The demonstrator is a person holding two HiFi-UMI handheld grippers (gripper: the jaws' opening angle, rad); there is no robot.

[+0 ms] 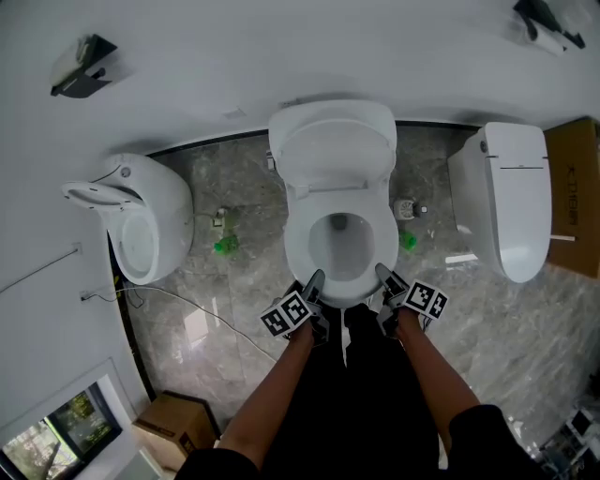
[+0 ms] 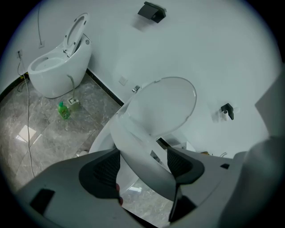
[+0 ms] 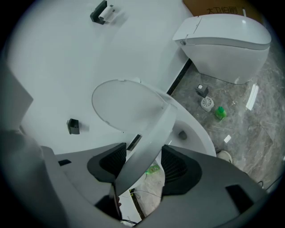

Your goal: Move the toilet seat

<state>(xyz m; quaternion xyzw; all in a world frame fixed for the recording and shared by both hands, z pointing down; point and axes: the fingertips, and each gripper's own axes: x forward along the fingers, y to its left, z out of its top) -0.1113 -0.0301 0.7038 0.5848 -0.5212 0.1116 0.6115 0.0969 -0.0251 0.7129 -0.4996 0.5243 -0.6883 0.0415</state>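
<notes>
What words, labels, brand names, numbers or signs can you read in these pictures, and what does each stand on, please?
Nothing can be read with confidence.
Cardboard box: dark printed characters, cut off and too blurred to read.
Marker cubes on the left gripper and right gripper: black-and-white square patterns, no words.
Green bottle: label too small to read.

I see the white toilet seat (image 2: 140,156) — an oval ring — tilted, its front edge raised off the bowl (image 3: 193,131), with the lid (image 2: 164,104) upright behind.
</notes>
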